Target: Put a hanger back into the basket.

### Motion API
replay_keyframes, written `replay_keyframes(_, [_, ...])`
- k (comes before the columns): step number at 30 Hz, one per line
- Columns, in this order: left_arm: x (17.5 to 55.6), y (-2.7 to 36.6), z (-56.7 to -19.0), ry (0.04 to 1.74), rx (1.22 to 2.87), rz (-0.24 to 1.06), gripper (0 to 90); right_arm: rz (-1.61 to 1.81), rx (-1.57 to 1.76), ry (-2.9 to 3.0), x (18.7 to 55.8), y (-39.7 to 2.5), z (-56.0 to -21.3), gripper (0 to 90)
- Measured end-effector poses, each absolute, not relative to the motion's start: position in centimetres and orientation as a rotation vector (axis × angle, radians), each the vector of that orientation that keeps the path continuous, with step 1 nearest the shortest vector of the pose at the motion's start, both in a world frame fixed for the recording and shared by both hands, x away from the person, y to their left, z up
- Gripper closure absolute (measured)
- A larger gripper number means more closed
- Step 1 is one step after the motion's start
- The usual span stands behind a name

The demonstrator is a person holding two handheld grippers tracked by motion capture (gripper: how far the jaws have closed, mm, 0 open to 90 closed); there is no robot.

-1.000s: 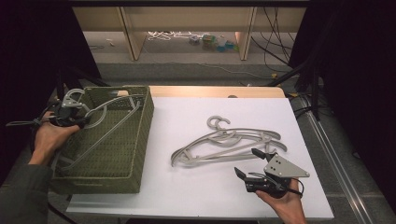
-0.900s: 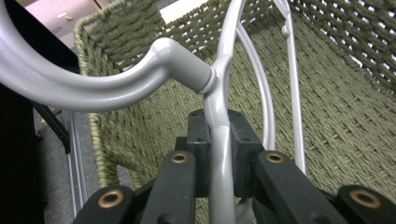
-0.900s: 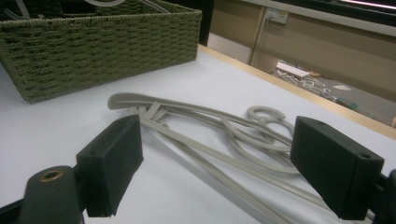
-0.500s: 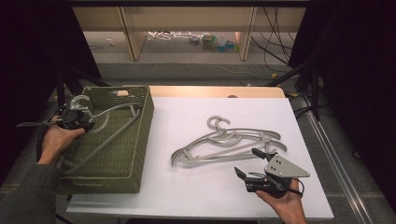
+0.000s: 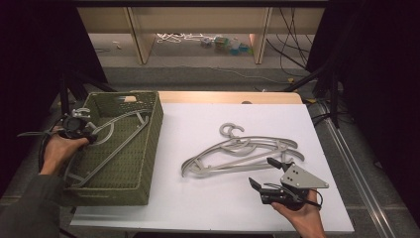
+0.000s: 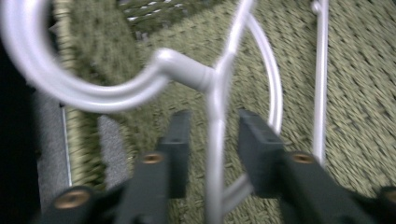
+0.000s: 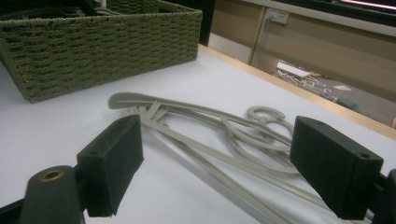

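— Where is the hanger against your left gripper?

— My left gripper hangs over the near-left part of the woven olive-green basket. The pale grey plastic clothes hanger runs between its two black jaws, just below the neck of the hook. The jaws stand a little apart on either side of the stem; released, as far as I can tell. The hanger lies slanted inside the basket.

— And your right?

— My right gripper rests on the white table, spread wide, holding nothing. The pile of grey hangers lies just beyond its tips.
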State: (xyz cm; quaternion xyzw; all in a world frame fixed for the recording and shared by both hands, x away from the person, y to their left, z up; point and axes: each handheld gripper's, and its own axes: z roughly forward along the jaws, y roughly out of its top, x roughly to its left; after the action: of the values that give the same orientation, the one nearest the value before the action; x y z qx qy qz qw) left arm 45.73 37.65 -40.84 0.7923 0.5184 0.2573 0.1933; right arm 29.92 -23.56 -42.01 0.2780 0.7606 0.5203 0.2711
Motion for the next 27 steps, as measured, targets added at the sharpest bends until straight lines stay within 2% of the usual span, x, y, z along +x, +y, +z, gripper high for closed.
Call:
replay_keyframes(3, [45.3,37.8,-40.3,1.476,2.179,0.734,57.3,1.403,0.748,2.048,29.9,-23.5,-42.0,18.2])
replay_keyframes(5, [44.9,37.7,-39.5,1.477,2.118,0.765,48.9,1.403,0.751,2.049,29.9,-23.5,-42.0,18.2])
replay_keyframes(11, [43.3,37.7,-36.9,1.482,1.927,0.783,34.8,1.407,0.747,2.036,30.0,-23.5,-42.1,18.2])
replay_keyframes(16, [41.5,36.8,-35.0,1.407,1.811,0.773,31.3,1.406,0.747,2.035,30.0,-23.4,-42.1,18.1])
replay_keyframes(19, [40.4,35.9,-34.2,1.352,1.700,0.718,30.4,1.403,0.742,2.039,30.0,-23.4,-42.1,18.2])
replay_keyframes(23, [38.8,34.0,-33.1,1.243,1.632,0.686,27.4,1.407,0.755,2.041,30.0,-23.4,-42.2,18.2])
replay_keyframes(27, [37.4,31.9,-32.3,1.168,1.637,0.688,25.2,1.409,0.754,2.047,30.0,-23.5,-42.1,18.2])
